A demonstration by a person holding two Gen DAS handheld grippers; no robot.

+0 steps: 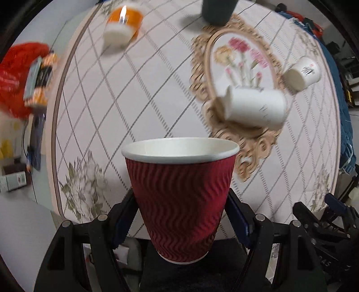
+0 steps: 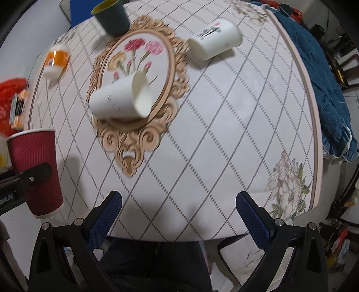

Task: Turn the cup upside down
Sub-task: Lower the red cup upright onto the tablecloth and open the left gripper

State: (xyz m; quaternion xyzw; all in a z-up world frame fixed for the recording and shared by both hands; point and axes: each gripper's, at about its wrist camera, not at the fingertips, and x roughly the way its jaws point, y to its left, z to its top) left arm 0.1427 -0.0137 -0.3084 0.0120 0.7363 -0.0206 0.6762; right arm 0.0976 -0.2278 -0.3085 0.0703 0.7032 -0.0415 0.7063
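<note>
Between the left gripper's (image 1: 182,215) fingers: a red paper cup (image 1: 180,197) held upright, mouth up, clear of the table (image 1: 157,89).

The cup has a dark red sleeve embossed with wavy ridges, a rolled white rim, a white inside and a thin white band at its base; it tapers downward, and the two blue-padded fingers pinch its lower wall from either side. In the right wrist view it sits at about 9 o'clock, off the table's near edge. The right gripper (image 2: 179,215) hangs with its fingers spread wide, nothing between them. On the patterned cloth, a white cup (image 2: 121,101) lies on its side on an ornate floral mat (image 2: 134,139); another printed white cup (image 2: 215,38) lies at 1 o'clock, a dark cup (image 2: 112,18) at 11.
</note>
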